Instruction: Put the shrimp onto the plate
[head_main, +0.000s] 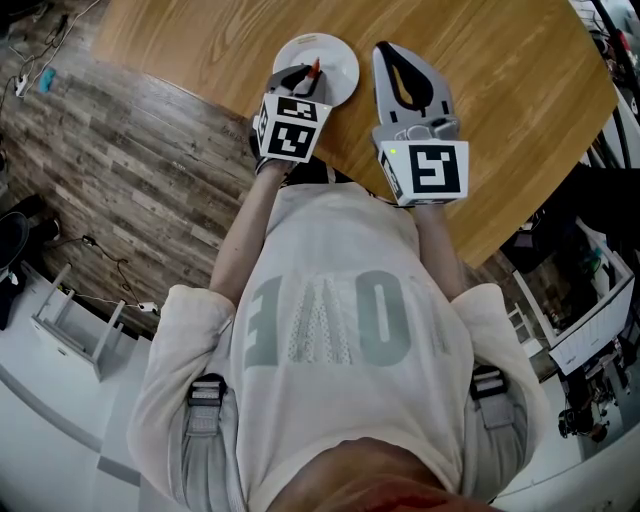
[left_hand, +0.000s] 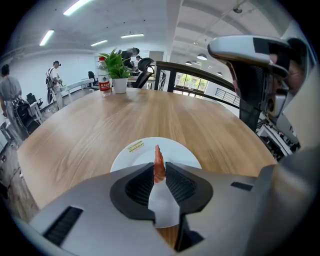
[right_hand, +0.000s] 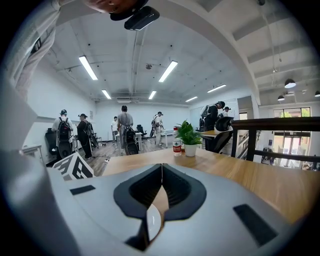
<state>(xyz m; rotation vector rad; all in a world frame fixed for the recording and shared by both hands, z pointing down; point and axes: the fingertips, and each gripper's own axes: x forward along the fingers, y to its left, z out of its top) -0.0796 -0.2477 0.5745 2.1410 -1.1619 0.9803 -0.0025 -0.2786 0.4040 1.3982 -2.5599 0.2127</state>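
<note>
Here, my left gripper is closed on the shrimp, which stands pinched at the jaw tips with its pointed end projecting ahead of them. The white plate lies directly below and ahead of these tips; whether the shrimp touches it cannot be told. The plate sits close to the near edge of the round wooden tabletop, and that edge passes under the rear of both grippers. Ahead of the left gripper, past the plate, the wood runs bare as far as a potted plant and a bottle near the far edge. My right gripper lies just to the right of the left one, beside the plate, its jaws closed together on nothing, with open tabletop ahead and to its right.
</note>
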